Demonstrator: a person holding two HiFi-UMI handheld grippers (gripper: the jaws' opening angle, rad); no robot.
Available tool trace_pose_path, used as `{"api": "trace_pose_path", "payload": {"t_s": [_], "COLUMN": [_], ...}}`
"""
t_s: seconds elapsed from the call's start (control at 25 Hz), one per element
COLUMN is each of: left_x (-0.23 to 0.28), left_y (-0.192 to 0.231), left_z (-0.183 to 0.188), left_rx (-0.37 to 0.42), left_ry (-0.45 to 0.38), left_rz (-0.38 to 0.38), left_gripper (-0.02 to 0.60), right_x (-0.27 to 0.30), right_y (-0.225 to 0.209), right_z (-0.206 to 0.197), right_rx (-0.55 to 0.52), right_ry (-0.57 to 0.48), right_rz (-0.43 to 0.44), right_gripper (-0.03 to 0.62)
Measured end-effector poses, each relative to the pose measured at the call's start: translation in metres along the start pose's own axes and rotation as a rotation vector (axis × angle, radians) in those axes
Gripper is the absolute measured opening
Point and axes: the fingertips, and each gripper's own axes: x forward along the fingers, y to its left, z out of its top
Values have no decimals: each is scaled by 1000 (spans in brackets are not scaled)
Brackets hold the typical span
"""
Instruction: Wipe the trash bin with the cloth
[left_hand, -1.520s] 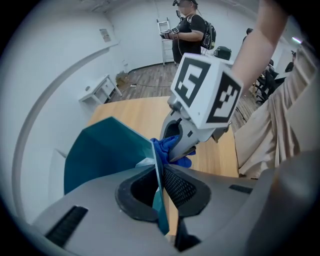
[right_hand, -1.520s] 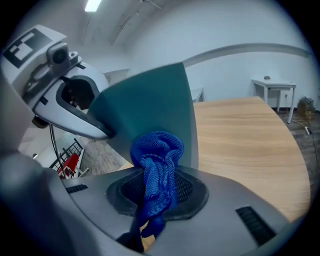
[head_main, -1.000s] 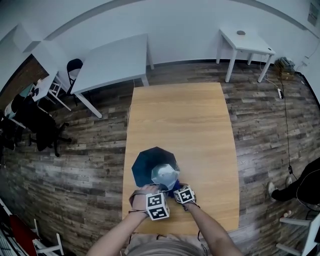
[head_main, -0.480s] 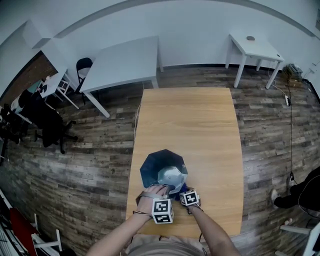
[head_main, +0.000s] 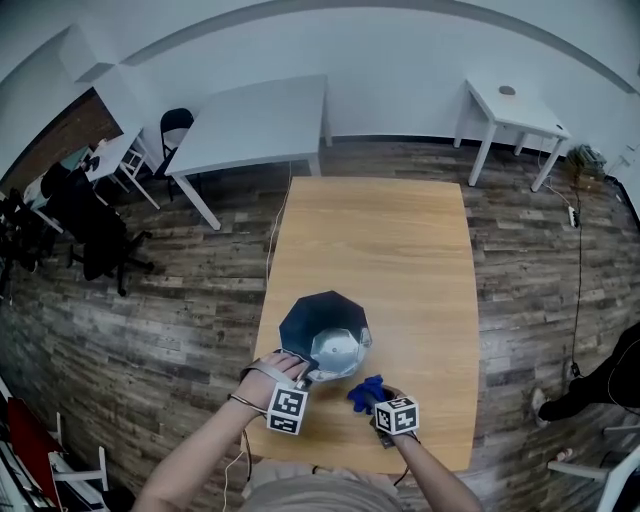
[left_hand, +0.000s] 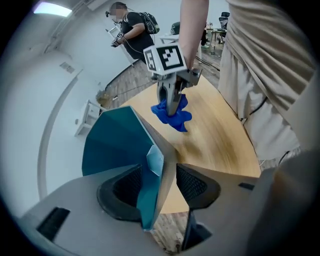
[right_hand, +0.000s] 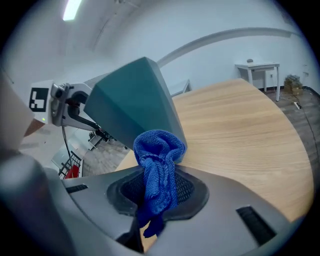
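A dark teal faceted trash bin (head_main: 322, 322) stands on the wooden table (head_main: 400, 250) near its front left. In the left gripper view the bin's (left_hand: 112, 145) rim wall runs between my left gripper's (left_hand: 157, 185) jaws. Those jaws have just been opening and now stand apart, with the pads off the wall. My left gripper (head_main: 308, 378) sits at the bin's near side in the head view. My right gripper (head_main: 374, 398) is to the right of the bin, shut on a bunched blue cloth (head_main: 364, 390). The cloth (right_hand: 159, 167) hangs from the pads, a little off the bin (right_hand: 135, 100).
Two white tables (head_main: 250, 125) (head_main: 510, 105) stand beyond the wooden one, with black chairs (head_main: 90, 230) at the left. A person's legs (head_main: 600, 385) show at the right edge. Another person (left_hand: 132, 27) stands far back in the left gripper view.
My left gripper has slid to the left along the bin's near side and its jaws have opened. The right gripper has pulled the blue cloth back from the bin, to the right.
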Motion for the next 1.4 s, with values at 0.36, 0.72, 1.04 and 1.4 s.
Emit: {"api": "trace_pose_path", "payload": {"t_s": [0.36,0.72,1.04,1.4], "left_x": [12,11,10,11], "left_y": [-10,-13,-13,-9], "left_z": [-12,23,27,30], "left_rx": [13,-44,-55,-15], "left_ry": [106,77,73,41], "left_rz": [-30,-23,-26,-27], "left_gripper": [90,51,49,49], "right_x": [-63,-81,-45,10], "right_y": [52,76,77,55], "right_z": [51,76,89,51], "right_rx": [-38,-54,-123,-123], "right_ry": [-131,-183,-125,21], "right_rz": [57,83,76,56], "right_gripper": [74,75,75,75]}}
